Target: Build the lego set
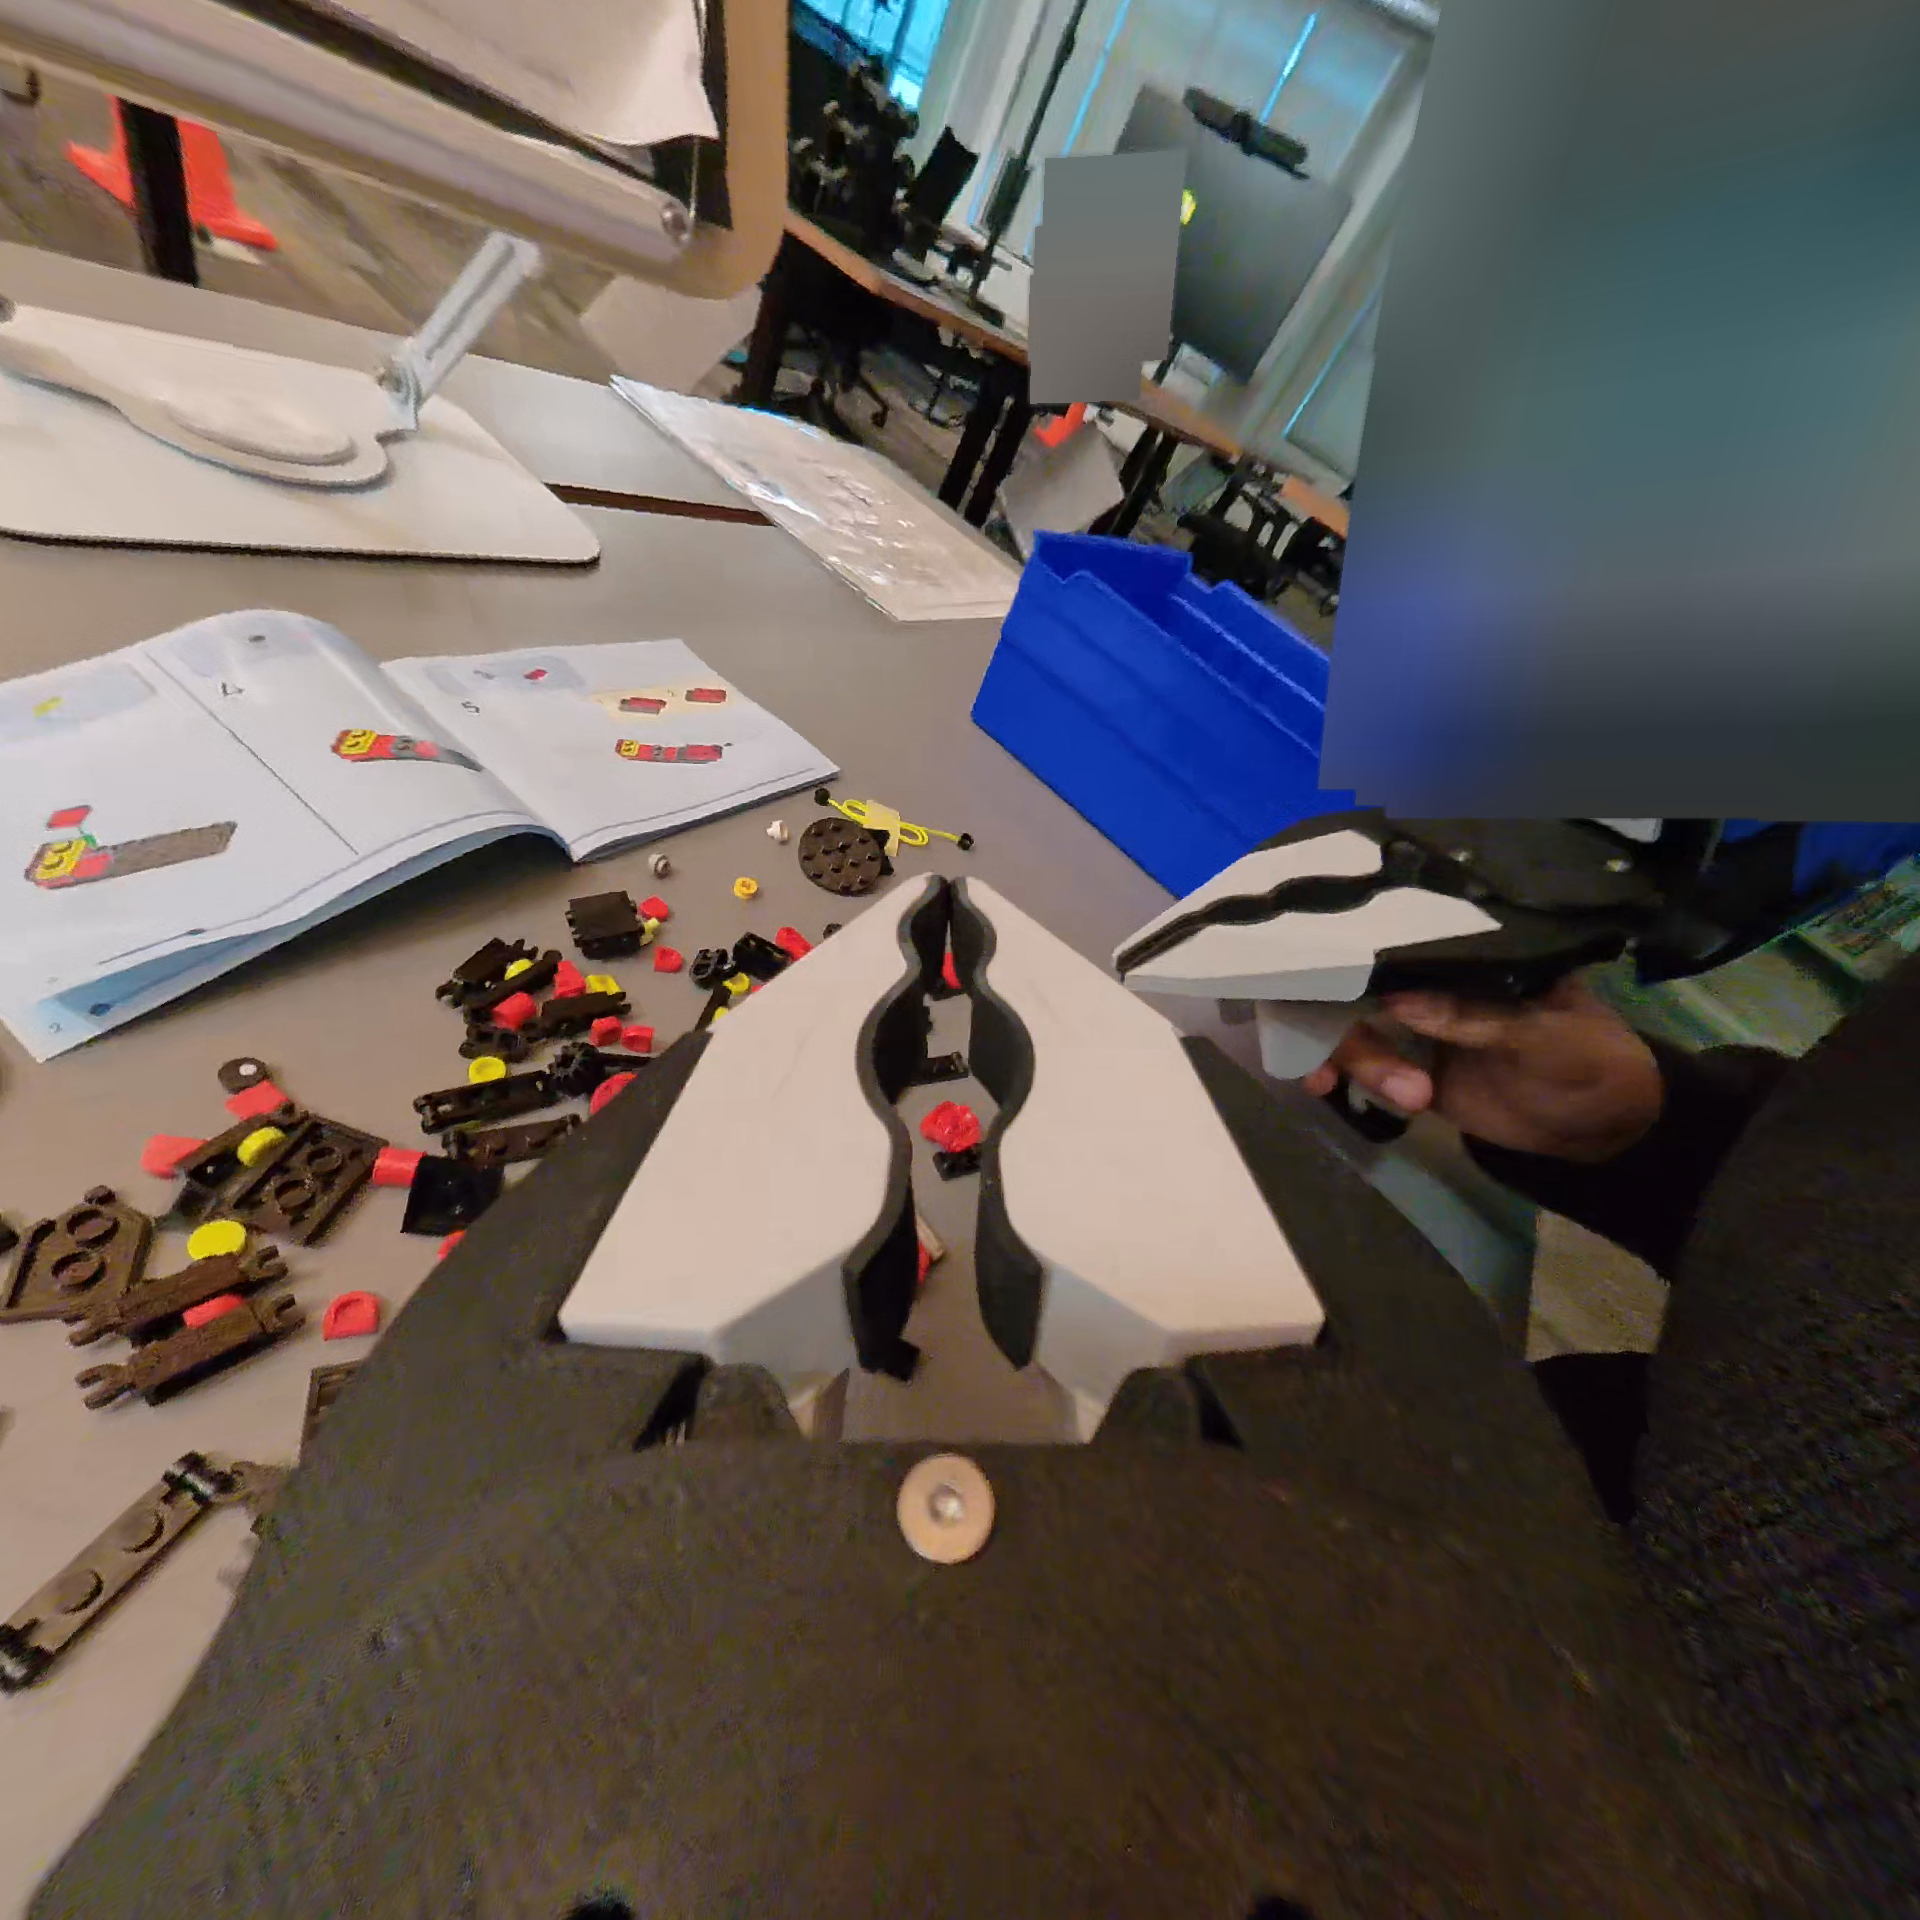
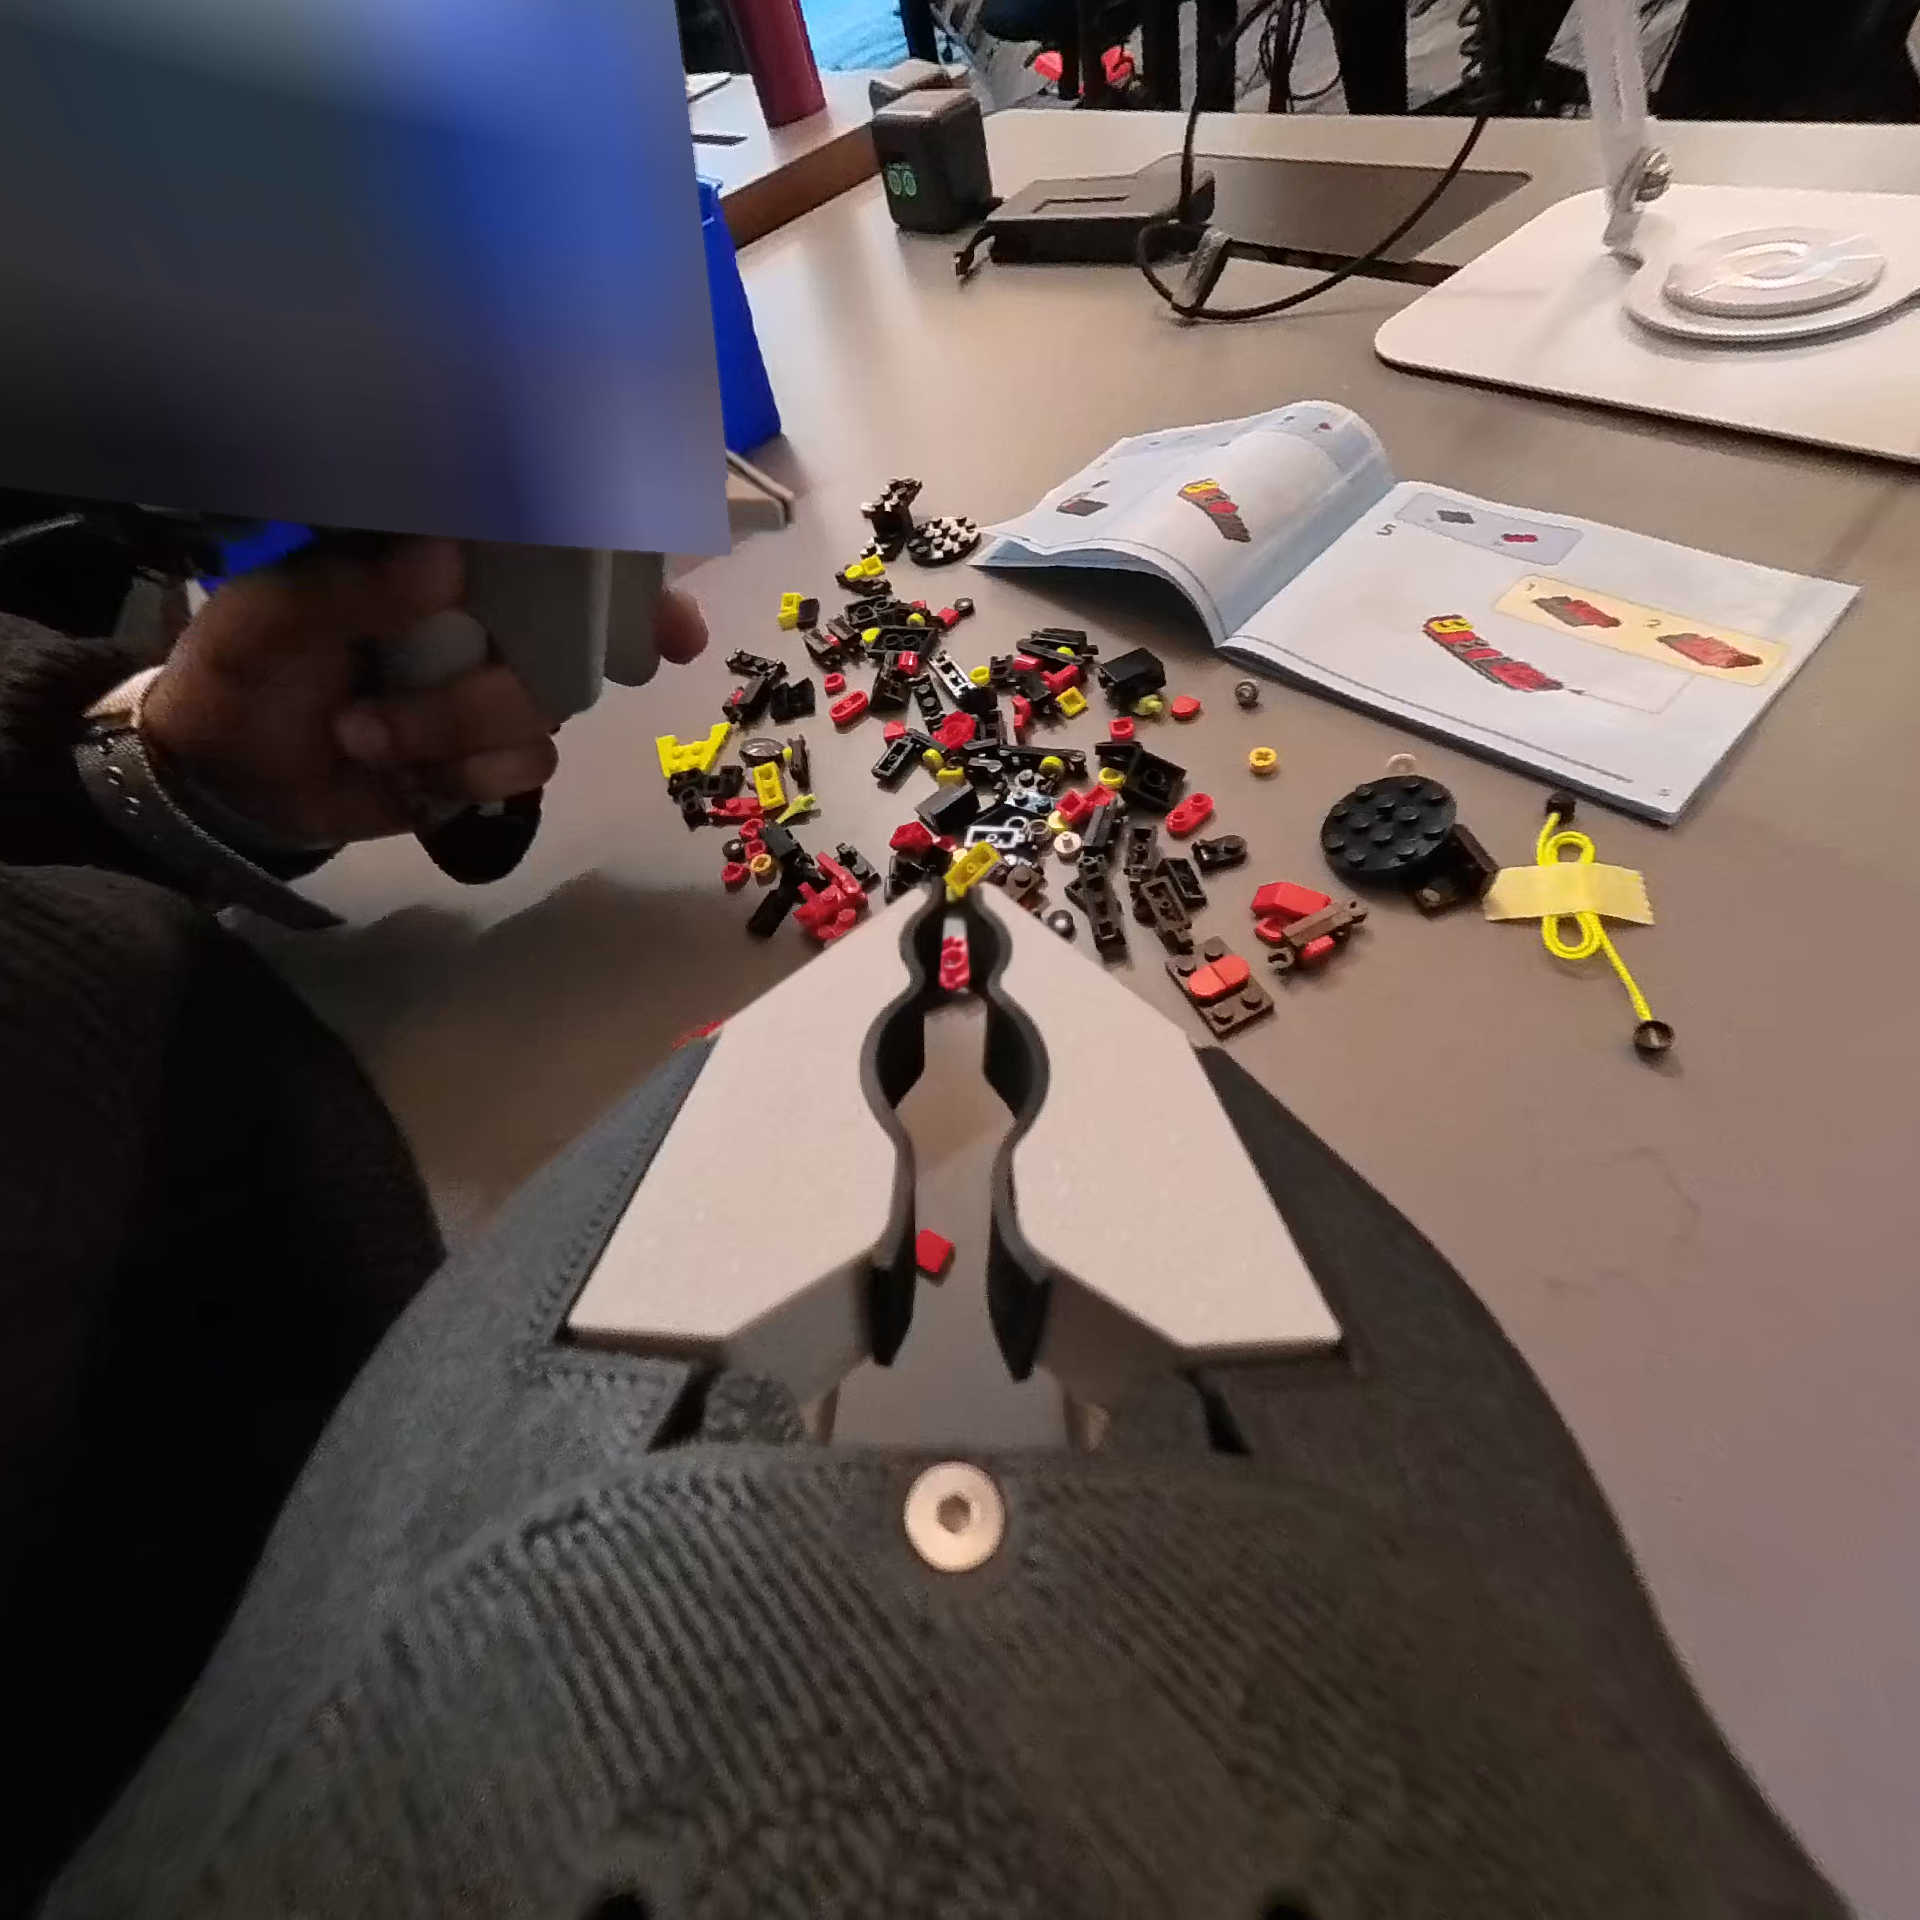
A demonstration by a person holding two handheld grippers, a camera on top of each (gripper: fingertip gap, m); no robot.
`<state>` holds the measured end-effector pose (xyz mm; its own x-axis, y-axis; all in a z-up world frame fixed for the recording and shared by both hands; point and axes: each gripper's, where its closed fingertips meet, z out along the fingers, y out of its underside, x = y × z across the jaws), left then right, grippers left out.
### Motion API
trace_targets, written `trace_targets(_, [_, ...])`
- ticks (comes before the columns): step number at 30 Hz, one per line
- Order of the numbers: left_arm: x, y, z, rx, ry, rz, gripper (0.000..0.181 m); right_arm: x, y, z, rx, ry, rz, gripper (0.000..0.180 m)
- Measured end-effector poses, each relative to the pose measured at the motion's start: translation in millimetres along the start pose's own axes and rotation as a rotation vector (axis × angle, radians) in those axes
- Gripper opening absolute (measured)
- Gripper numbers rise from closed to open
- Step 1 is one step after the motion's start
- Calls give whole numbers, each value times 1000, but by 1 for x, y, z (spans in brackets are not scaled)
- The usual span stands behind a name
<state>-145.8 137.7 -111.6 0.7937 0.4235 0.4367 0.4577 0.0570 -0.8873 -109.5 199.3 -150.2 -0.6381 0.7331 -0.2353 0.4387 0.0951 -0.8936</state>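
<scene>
- Left claw (image 1: 943, 883) hovering closed and empty over lego pieces (image 1: 520, 997) lying scattered on the grey table (image 1: 831, 675).
- Right claw (image 2: 954, 902) closed, its tips pinching a small yellow piece (image 2: 968, 864).
- Open booklet (image 2: 1455, 603) lying far right of the pieces.

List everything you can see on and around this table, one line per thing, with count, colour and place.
loose bricks: many, black, red, yellow; heaped mid-table
instruction booklet: one, pale blue, open beside the heap
round plate: one, black, near booklet
taped cord: one, yellow, by round plate
bin: one, blue, table edge
stand base: one, white, far side
left hand-held gripper: one, grey-black, shut, above heap
right hand-held gripper: one, grey-black, shut, pointing at heap
</scene>
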Motion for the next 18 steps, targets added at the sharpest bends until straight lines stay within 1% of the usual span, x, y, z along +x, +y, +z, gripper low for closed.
trace_targets(2, [-2,-4,-3,39,15,-28,0,-3,0,1,-2,-20,14,5])
trace_targets(3, [-3,-5,-3,41,11,-34,0,-2,-1,0,5,-20,18,3])
trace_targets(4, [-3,-3,-2,30,9,-31,0,0,-3,-2,15,-11,19,0])
trace_targets(6, [-3,1,0,8,1,-24,0,3,-5,-4,28,3,15,0])
trace_targets(10, [-2,13,8,-48,11,-81,0,6,-5,-4,24,32,-11,0])
trace_targets(12, [1,17,9,-61,33,-102,0,6,-5,-3,19,42,-14,5])
trace_targets(14, [5,14,8,-37,47,-88,0,4,-2,-3,7,26,-7,10])
trace_targets(18, [9,6,6,-13,16,22,0,-3,1,-6,-13,-4,-22,5])
